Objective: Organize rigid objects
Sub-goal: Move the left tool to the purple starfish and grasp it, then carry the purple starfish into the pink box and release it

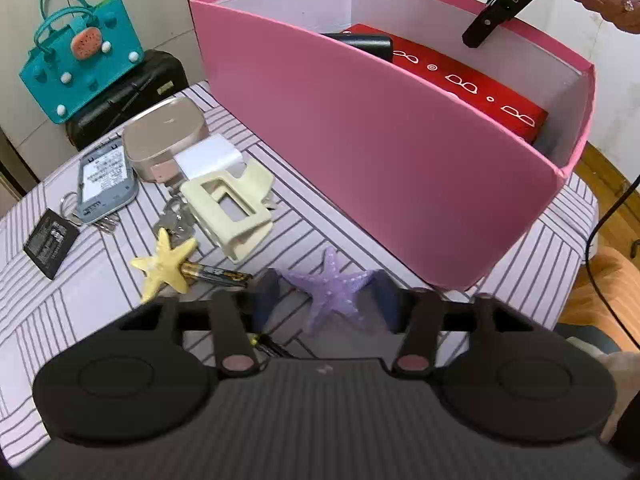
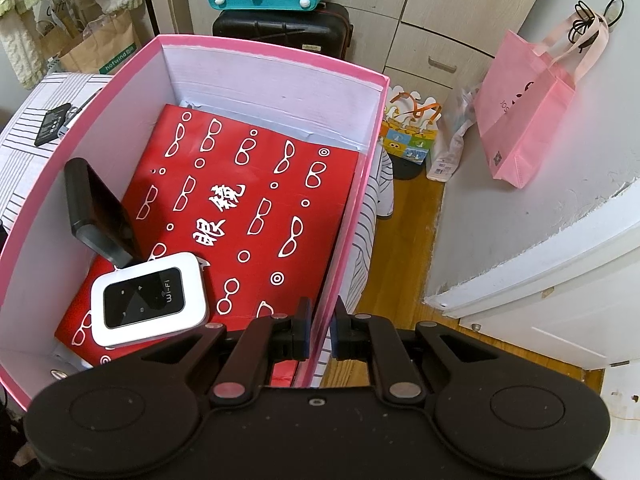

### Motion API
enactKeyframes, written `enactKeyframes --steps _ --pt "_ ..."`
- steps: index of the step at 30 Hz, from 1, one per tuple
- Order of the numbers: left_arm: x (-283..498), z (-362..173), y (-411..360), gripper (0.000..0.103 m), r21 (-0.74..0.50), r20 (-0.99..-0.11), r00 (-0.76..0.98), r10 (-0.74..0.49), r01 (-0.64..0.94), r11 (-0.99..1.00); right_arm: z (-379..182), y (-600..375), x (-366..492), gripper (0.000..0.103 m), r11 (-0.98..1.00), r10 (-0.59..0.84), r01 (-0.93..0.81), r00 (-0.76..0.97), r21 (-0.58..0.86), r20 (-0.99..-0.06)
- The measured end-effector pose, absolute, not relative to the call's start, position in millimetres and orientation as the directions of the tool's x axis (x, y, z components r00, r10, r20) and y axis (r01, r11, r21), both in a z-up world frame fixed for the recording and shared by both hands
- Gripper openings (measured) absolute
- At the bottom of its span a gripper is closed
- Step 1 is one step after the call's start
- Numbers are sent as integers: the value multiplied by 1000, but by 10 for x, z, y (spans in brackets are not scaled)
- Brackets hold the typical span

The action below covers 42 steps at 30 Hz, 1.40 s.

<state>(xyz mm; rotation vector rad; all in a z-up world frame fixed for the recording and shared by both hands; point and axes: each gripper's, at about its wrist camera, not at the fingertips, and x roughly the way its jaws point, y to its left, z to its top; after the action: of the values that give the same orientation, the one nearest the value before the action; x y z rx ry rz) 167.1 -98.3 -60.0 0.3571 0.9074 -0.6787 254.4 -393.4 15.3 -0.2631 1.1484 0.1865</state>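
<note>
The pink box (image 1: 380, 152) stands on the striped table (image 1: 80, 300), filling its far right part; its right end reaches almost to the table's right edge, beyond which wooden floor (image 2: 404, 240) shows. The strip of bare cloth between the box's long near wall and the clutter to its left is narrow. That clutter lies toward the table's left side: a cream hair claw (image 1: 230, 212), a white charger (image 1: 210, 156), a tan case (image 1: 164, 132), a grey device (image 1: 106, 180), keys (image 1: 176, 220), a black battery pack (image 1: 50, 242) by the left edge, and a yellow starfish (image 1: 166, 264) touching an AA battery (image 1: 218, 274).

The purple starfish (image 1: 332, 288) lies flat on the cloth just beside the box's near wall, between the fingertips of the left gripper (image 1: 326, 304). The jaws stand spread, one blue pad on either side, and no pad clearly presses it.

The right gripper (image 2: 320, 328) straddles the box's right wall, its jaws pinching the pink rim. Inside the box lie a red glasses box (image 2: 256, 208), a white Wi-Fi router (image 2: 148, 298) on top of it, and a black device (image 2: 98, 212) leaning against the left wall.
</note>
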Motion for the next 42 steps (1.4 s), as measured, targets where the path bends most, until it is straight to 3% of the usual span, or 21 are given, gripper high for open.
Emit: enactKeyframes --steps 5,17,24,30,36,42 --pt "1762 -571 -890 37 -68 -818 394 -420 659 749 155 -3938 2547 14 954 13 -279 401 -108 -916" --pt "1733 -418 -753 36 -82 -797 419 -436 639 765 155 -3932 2546 14 954 10 -278 402 -112 -915" --pt "1771 -13 -593 36 -123 -780 416 -468 631 766 151 -3930 2550 14 956 7 -270 409 -113 -912" --pt "1851 557 -623 36 -60 -727 499 -472 639 767 125 -3922 2529 11 957 -10 -258 435 -135 -900" --pt "1991 874 -925 36 -55 -709 494 -503 672 738 131 -3944 2537 11 960 2 -254 436 -121 -900" --pt "2180 797 -1435 36 -102 -737 407 -540 723 683 114 -3946 2528 11 959 3 -256 429 -118 -903"
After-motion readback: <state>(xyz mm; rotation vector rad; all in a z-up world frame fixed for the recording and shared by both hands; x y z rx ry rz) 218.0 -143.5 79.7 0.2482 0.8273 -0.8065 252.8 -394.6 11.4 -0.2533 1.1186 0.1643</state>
